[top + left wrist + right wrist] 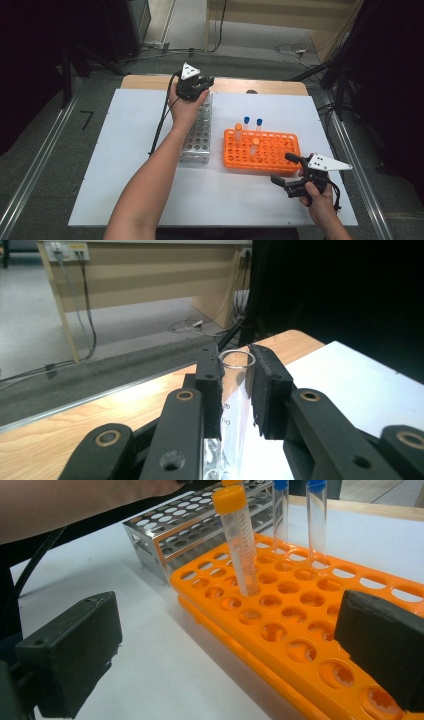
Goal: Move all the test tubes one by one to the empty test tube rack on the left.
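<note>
The left gripper [196, 86] sits at about twelve o'clock on the white tabletop [125, 165], above the far end of the metal rack [199, 137]. In the left gripper view its fingers [270, 385] are drawn in tight on a clear, uncapped tube [237, 390], the open rim showing between the pads and printed graduations running down the wall. The tube's lower end is lost behind the gripper body, so whether it already sits in a hole of the metal rack is hard to say.

The right gripper [289, 175] rests at about four o'clock, just beside the near right corner of the orange rack [270, 155]. Its fingers [75, 650] stand wide apart with nothing between them; the rack's corner lies in front of the gap.

The orange rack is at the middle of the tabletop, to the three o'clock side of the metal rack and near it. An orange-capped tube [240, 545] stands upright in it, and two blue-capped tubes [297, 520] stand in its far row.
</note>
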A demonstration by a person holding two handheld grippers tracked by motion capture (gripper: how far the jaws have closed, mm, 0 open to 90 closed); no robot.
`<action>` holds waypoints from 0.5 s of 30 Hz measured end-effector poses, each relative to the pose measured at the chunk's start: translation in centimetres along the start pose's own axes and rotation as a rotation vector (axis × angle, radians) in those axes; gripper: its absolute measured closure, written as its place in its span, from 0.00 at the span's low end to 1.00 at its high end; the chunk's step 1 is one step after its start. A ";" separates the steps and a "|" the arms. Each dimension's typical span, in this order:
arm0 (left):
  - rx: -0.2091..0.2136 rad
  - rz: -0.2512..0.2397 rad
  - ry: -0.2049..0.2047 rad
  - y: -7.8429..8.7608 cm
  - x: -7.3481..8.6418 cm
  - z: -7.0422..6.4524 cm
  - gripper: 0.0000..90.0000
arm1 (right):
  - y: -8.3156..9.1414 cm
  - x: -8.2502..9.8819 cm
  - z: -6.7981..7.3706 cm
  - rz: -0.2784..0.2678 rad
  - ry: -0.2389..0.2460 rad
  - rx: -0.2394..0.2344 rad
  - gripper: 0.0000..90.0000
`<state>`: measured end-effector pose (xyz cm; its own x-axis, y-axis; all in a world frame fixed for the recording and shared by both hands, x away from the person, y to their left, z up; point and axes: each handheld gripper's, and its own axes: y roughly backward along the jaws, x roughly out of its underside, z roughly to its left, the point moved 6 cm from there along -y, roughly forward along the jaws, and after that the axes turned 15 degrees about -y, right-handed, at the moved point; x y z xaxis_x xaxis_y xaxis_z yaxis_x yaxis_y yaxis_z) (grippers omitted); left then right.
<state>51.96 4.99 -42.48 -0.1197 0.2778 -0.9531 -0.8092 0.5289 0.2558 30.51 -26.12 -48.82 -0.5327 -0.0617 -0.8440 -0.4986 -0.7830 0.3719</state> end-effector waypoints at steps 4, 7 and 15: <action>-0.010 0.014 -0.006 0.0 0.2 0.0 0.84 | 0.1 0.0 -0.1 -0.002 -0.002 -0.001 0.00; -0.022 0.029 -0.013 0.0 0.5 0.0 0.84 | 0.0 0.0 -0.1 -0.001 -0.001 -0.001 0.00; -0.028 0.069 -0.023 -0.1 1.5 -0.3 0.84 | 0.0 0.0 0.0 0.001 -0.002 0.000 0.00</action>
<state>51.71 5.15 -44.03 -0.1625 0.3315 -0.9293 -0.8154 0.4853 0.3157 30.53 -26.13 -48.86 -0.5347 -0.0612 -0.8428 -0.4979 -0.7831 0.3727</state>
